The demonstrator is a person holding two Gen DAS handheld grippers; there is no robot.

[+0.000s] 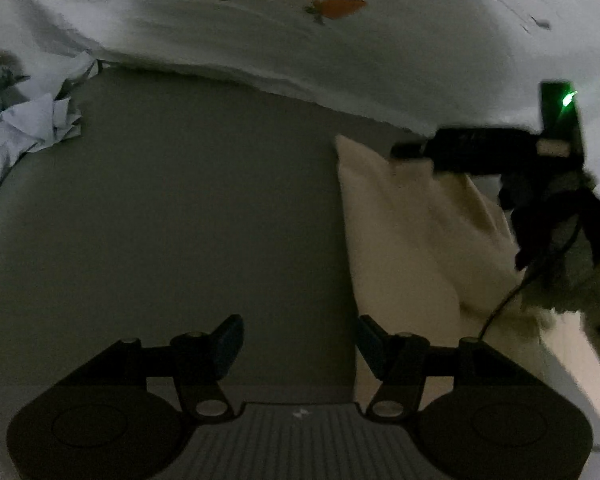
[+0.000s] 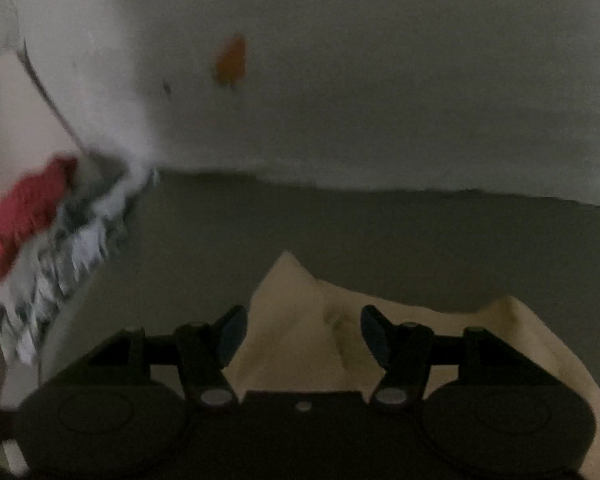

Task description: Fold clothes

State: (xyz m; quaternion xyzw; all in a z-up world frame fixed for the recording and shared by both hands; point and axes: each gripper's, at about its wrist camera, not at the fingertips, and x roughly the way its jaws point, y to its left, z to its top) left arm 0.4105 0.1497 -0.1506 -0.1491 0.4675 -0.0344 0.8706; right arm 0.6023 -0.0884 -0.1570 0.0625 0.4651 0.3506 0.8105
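A cream garment (image 1: 412, 240) lies folded on the grey sheet (image 1: 180, 220), right of centre in the left wrist view. My left gripper (image 1: 300, 340) hangs open over bare sheet beside the garment's left edge, with nothing between its fingers. My right gripper (image 1: 408, 150) reaches in from the right above the garment's far corner, a green light on its body. In the right wrist view that gripper (image 2: 304, 330) is open just above the cream garment (image 2: 300, 340), whose peaked edge shows between the fingers. The pads do not press on the cloth.
A white duvet (image 1: 340, 60) with carrot prints runs along the far side of the sheet. Crumpled pale blue clothes (image 1: 32, 132) lie at the left. A blurred heap of red and grey-white clothes (image 2: 40, 220) shows at the left. A person's fuzzy sleeve (image 1: 580, 280) is at the right.
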